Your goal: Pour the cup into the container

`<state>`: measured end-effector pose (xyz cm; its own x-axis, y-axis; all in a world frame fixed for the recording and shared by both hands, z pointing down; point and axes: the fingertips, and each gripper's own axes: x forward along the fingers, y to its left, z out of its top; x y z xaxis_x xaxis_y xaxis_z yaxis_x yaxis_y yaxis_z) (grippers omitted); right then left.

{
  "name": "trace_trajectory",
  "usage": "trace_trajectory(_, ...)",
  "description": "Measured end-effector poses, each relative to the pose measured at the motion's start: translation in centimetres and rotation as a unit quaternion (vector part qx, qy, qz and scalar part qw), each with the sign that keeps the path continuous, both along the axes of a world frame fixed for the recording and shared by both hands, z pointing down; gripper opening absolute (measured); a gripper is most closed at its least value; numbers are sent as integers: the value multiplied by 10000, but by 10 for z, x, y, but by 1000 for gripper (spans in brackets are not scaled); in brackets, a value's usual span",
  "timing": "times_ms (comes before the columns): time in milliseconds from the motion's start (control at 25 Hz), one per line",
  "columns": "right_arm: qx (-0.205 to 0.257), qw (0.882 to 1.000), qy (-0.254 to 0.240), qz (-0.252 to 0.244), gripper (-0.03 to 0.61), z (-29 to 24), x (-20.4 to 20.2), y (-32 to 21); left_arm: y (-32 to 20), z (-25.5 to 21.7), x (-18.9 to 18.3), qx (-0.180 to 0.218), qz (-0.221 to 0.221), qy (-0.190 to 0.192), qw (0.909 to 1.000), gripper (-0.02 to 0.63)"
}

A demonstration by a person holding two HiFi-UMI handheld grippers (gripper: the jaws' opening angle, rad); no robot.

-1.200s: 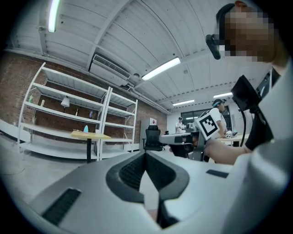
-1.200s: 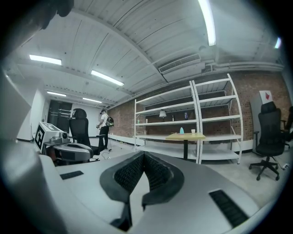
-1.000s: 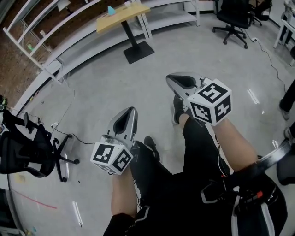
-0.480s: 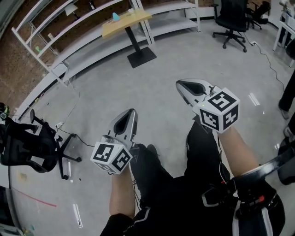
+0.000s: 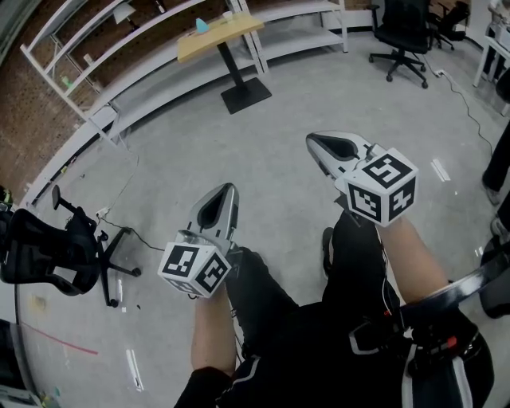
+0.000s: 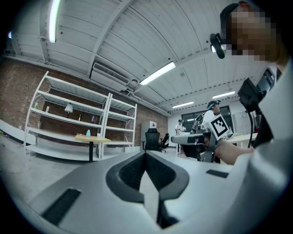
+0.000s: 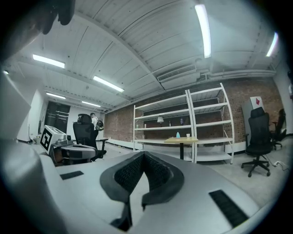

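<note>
A small wooden table (image 5: pixel 219 36) stands far ahead by the shelves. On it are a blue container (image 5: pixel 202 25) and a white cup (image 5: pixel 227 16). The right gripper view shows the same blue container (image 7: pixel 178 135) and cup (image 7: pixel 187 135); the left gripper view shows them tiny, container (image 6: pixel 88 133) beside cup (image 6: pixel 99 135). My left gripper (image 5: pixel 228 190) and right gripper (image 5: pixel 312 141) are held level above the floor, far short of the table. Both are shut with nothing between the jaws, as the left gripper (image 6: pixel 146 153) and right gripper (image 7: pixel 143 153) show in their own views.
White shelving (image 5: pixel 96 103) curves along the brick wall behind the table. A toppled black office chair (image 5: pixel 48 251) lies at the left, with a cable (image 5: pixel 131 231) on the floor. Another black chair (image 5: pixel 402 32) stands at the far right. The person's legs (image 5: pixel 271 303) are below the grippers.
The person has stepped forward, and the feet have shifted. In the head view the right gripper has drifted slightly right and down. Both grippers stay shut.
</note>
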<state>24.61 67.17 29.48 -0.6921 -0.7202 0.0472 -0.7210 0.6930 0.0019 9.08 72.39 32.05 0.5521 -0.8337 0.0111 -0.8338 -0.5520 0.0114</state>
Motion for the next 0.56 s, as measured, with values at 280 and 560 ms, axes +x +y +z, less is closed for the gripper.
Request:
trace_trajectory(280,-14,10000,-6,12,2,2,-3,-7,-5,5,-7,-47,-53,6,10000,1)
trace_trajectory(560,15,10000,25,-8,2,3,0,-11,-11,6,-7,-40,-142,-21,9999,0)
